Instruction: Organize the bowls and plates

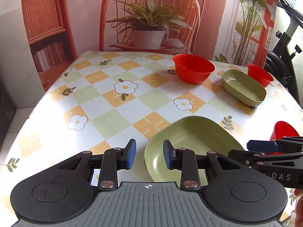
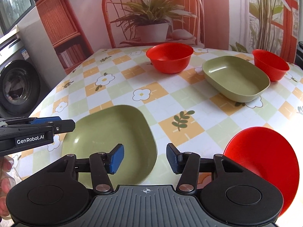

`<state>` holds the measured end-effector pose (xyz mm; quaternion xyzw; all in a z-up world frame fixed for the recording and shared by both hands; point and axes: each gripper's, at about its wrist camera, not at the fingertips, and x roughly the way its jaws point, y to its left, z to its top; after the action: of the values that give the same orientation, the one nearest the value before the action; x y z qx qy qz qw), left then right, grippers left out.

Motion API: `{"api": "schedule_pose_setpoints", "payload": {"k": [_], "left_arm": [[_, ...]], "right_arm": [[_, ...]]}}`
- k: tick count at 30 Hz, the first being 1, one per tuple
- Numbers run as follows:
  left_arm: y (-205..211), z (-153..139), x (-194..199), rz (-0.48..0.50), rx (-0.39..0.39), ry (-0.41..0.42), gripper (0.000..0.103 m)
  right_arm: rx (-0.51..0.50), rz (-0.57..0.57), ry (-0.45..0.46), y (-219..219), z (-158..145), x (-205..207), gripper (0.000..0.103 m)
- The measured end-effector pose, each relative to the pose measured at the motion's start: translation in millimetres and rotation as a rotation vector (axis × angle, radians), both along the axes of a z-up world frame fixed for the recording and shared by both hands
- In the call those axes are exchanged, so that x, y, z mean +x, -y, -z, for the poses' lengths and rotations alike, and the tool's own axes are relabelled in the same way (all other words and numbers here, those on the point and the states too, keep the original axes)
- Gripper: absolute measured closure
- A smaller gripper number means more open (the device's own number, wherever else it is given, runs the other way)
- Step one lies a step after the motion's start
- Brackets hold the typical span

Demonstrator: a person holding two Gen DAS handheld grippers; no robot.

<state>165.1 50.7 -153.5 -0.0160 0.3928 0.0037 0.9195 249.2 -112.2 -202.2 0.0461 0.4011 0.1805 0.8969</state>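
Note:
A shallow green plate (image 1: 195, 141) (image 2: 108, 138) lies on the near part of the checked table. My left gripper (image 1: 149, 156) is open over the plate's left rim, one pad on either side of it. My right gripper (image 2: 144, 158) is open straddling the plate's right rim. A deeper green dish (image 1: 244, 87) (image 2: 234, 77) sits farther back on the right. Behind it stand a red bowl (image 1: 194, 68) (image 2: 169, 56) and a second red bowl (image 1: 260, 74) (image 2: 270, 64). A third red bowl (image 2: 263, 160) (image 1: 284, 132) is just right of my right gripper.
The flowered tablecloth (image 1: 117, 94) (image 2: 164, 102) covers the table up to a printed backdrop of a chair and plants (image 1: 149, 19). A washing machine (image 2: 17, 87) stands off the table's left side. A person's hand (image 2: 5, 181) shows at the lower left.

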Motion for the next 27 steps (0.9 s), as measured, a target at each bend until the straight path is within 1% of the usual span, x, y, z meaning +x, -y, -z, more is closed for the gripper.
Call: {"api": "schedule_pose_setpoints", "payload": {"k": [2,5,6,7,11,14,15,17,20,21,25,27], "left_arm": [[1.8,2.3,-1.8,0.014,-0.013,-0.002,0.070],[6.1,6.1,-3.9,0.023,0.005,-0.002,0.070],[6.2,6.9,-3.7,0.023,0.007,-0.006,0.071],[5.4,8.1,-3.7,0.019,0.003,-0.010,0.071],[0.2,12.1,-4.4,-0.010,-0.016,-0.021,0.071],[-2.2,14.4,-4.2,-0.026,-0.025,-0.030,0.073],[-2.9,15.0,-3.4,-0.029,-0.028,-0.034,0.074],[-3.4,16.2,-2.2,-0.031,-0.033,-0.039,0.074],[-2.6,16.8,-0.9,-0.019,-0.048,-0.041,0.082],[-1.5,17.1,-1.2,-0.014,-0.052,-0.040,0.082],[0.0,18.2,-0.3,-0.015,-0.047,-0.039,0.082],[-2.4,18.9,-1.2,-0.022,-0.050,-0.037,0.086]], "right_arm": [[0.002,0.001,-0.009,0.3,1.1,-0.7,0.059],[0.010,0.010,-0.022,3.9,2.9,-0.4,0.062],[0.011,0.015,-0.029,4.7,3.9,0.0,0.065],[0.013,0.020,-0.037,5.7,5.4,0.8,0.067],[0.035,0.027,-0.067,8.8,11.1,3.3,0.071],[0.042,0.026,-0.074,8.9,13.3,3.7,0.074],[0.044,0.024,-0.075,9.0,13.7,3.5,0.078],[0.045,0.022,-0.076,8.9,14.1,3.7,0.080],[0.050,0.025,-0.083,9.7,15.2,4.9,0.088],[0.052,0.028,-0.086,9.9,15.5,5.5,0.089],[0.061,0.033,-0.090,10.7,16.9,5.6,0.091],[0.062,0.034,-0.089,10.6,16.8,5.4,0.091]]}}
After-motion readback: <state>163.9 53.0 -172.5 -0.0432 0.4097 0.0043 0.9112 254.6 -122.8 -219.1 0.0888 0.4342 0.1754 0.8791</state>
